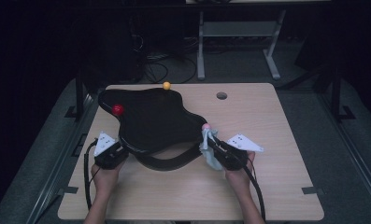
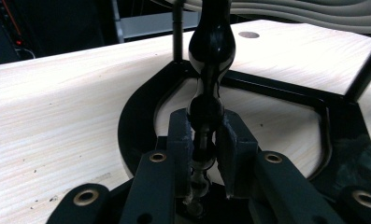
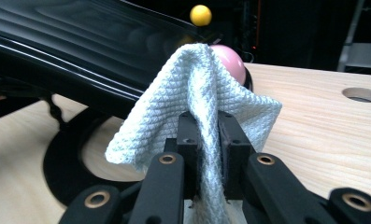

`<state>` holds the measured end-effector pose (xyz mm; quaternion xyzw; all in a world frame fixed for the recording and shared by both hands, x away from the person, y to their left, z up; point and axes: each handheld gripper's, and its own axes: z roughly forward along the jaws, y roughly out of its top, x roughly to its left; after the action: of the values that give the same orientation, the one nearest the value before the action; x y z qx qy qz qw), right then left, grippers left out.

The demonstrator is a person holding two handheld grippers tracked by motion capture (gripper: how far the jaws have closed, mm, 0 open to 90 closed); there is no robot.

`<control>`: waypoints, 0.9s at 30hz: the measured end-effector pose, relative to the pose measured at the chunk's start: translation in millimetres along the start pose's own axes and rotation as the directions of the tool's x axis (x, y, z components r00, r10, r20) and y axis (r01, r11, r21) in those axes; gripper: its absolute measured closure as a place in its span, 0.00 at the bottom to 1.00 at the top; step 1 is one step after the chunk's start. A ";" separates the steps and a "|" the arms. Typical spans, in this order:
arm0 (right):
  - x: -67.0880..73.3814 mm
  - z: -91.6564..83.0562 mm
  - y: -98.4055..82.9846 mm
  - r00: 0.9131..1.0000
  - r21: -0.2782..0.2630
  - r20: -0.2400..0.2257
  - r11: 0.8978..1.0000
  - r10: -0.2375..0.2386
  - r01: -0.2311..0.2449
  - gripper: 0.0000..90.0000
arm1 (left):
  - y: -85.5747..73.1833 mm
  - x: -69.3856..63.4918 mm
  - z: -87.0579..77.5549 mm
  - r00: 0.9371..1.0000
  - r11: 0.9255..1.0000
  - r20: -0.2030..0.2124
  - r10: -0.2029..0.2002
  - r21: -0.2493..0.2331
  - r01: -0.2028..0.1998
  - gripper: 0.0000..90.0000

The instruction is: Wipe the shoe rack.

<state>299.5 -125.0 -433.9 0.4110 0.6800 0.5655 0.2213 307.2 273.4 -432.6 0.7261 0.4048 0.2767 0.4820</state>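
Scene: wooden table [image 1: 267, 177]; a black two-tier stand [image 1: 150, 119] sits at its middle-left, wavy glossy top over a matching base ring.
Knobs: red ball [image 1: 117, 109] on the stand's left edge, yellow ball [image 1: 166, 85] at the far edge, pink ball [image 1: 205, 126] at the right corner.
Cloth: pale waffle-weave cloth [image 3: 197, 98], bunched, hanging from the right gripper just in front of the pink ball [image 3: 230, 63]; whether it touches the ball, cannot tell.
Right gripper: right gripper [image 3: 206, 140] with jaws drawn narrow, pinching a fold of the cloth; corners flop free on both sides.
Left gripper: left gripper [image 2: 206, 154] clamped tight on the near rim of the stand's top [image 2: 211, 51], seen edge-on as a thin, lumpy black edge.
Work in hand: looks like wiping the stand, left side steadying, right side bringing the cloth to the pink corner.
Cloth handling: soft, light, limp; no shape of its own. A pinch on a gathered fold, as now, suits it; loose corners may drag or snag on the ball.
Stand handling: stiff, probably light plastic, glossy and likely slippery. The rim is the natural hold; the thin posts [image 2: 177, 32] between tiers look weak, so best avoided.
Risk: hard rubbing could tip or slide the stand unless the left clamp holds.
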 end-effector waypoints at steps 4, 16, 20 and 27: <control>-3.4 3.8 -0.5 1.000 0.011 0.012 1.000 0.005 -0.005 0.90 | 0.1 0.4 0.4 1.000 1.000 -0.002 -0.002 0.000 0.002 0.85; 16.0 3.3 -1.3 0.999 0.012 -0.032 1.000 -0.015 0.015 0.90 | -0.1 2.8 0.7 1.000 1.000 -0.012 -0.011 -0.003 0.011 0.85; 10.8 3.9 -1.3 1.000 0.019 -0.019 1.000 -0.020 0.020 0.90 | 0.0 3.3 0.2 1.000 1.000 -0.014 -0.007 -0.001 0.007 0.84; 2.6 10.6 -2.8 1.000 0.036 -0.006 0.999 0.012 -0.012 0.90 | -0.1 2.8 1.0 1.000 1.000 -0.013 -0.008 -0.002 0.008 0.85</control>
<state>305.3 -116.7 -438.9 0.4172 0.6883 0.5557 0.2082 309.4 275.4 -433.1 0.7221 0.4106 0.2798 0.4813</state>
